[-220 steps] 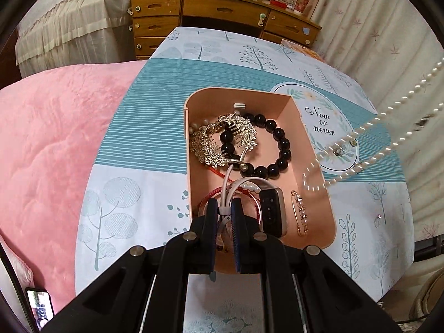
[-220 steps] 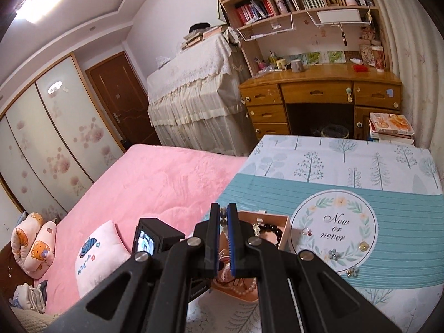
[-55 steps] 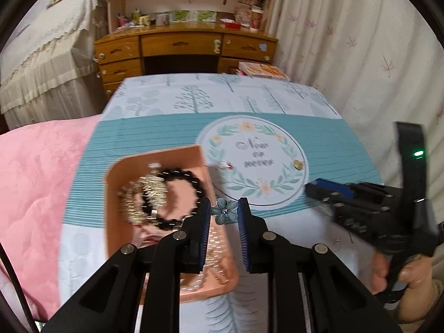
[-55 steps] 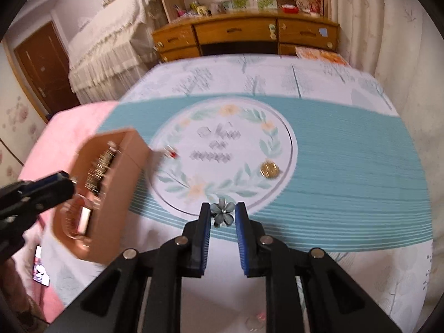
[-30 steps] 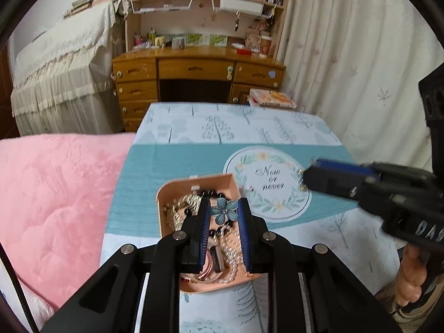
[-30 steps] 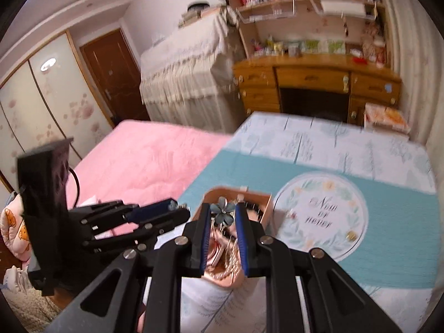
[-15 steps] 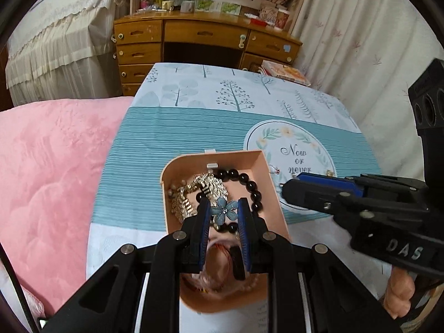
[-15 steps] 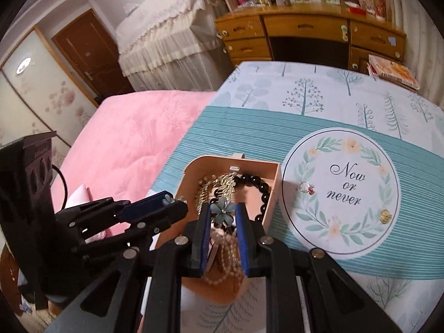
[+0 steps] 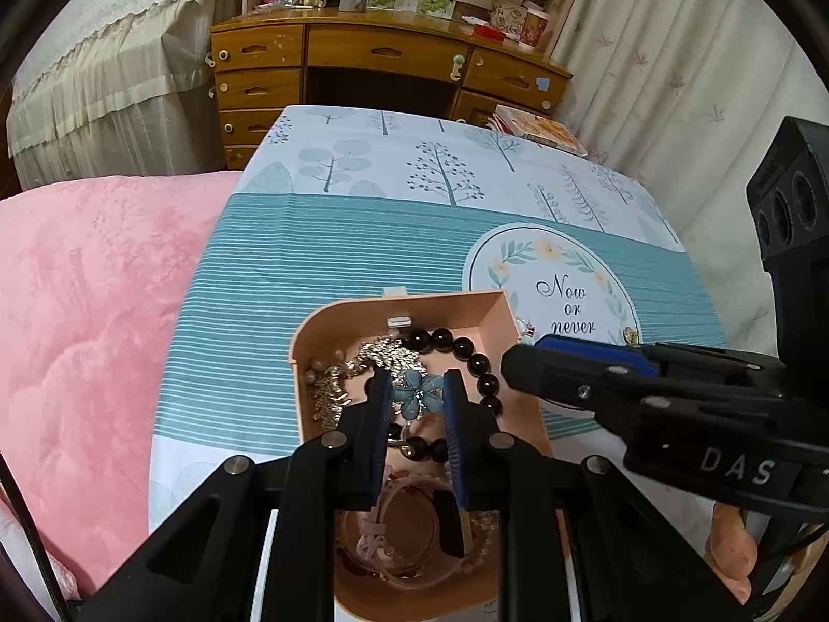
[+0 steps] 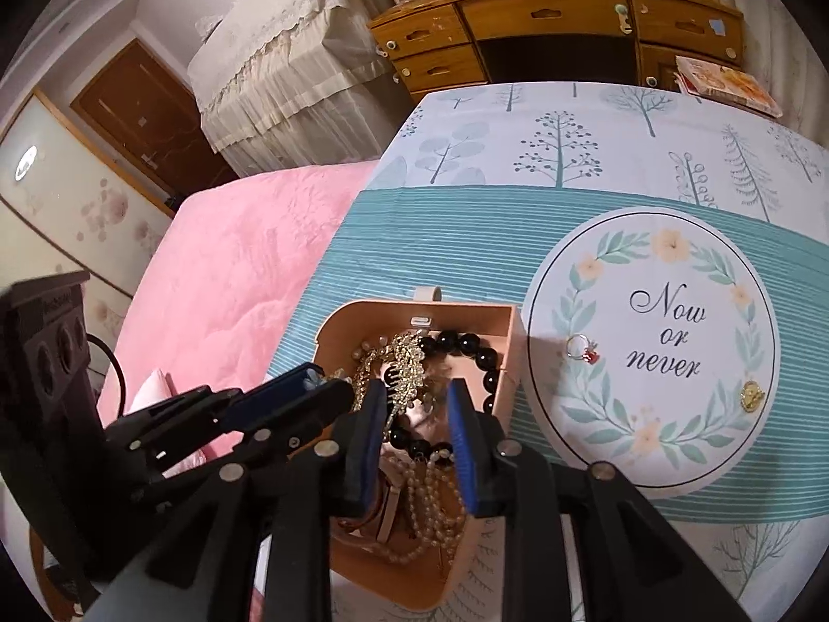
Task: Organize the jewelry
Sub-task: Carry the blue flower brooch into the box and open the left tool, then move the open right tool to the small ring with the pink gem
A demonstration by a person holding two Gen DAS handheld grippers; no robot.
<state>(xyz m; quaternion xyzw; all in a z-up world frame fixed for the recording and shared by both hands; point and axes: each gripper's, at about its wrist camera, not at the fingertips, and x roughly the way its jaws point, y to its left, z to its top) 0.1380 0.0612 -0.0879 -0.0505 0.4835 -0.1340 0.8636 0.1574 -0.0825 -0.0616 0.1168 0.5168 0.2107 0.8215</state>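
Left wrist view: my left hand-held gripper (image 9: 417, 398) pinches the light, fragile blue flower brooch (image 9: 417, 397) by its petals over the pink box (image 9: 310, 321); right hand-held gripper (image 10: 417, 404) gapes empty.

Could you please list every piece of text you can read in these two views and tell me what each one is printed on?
"Now or never": in script inside the floral wreath circle on the tablecloth.
"DAS": white letters on the black body of the right gripper, seen in the left wrist view.
Small lettering tops each black camera block; too small to read.
Items on the wooden desk are too blurred to read.
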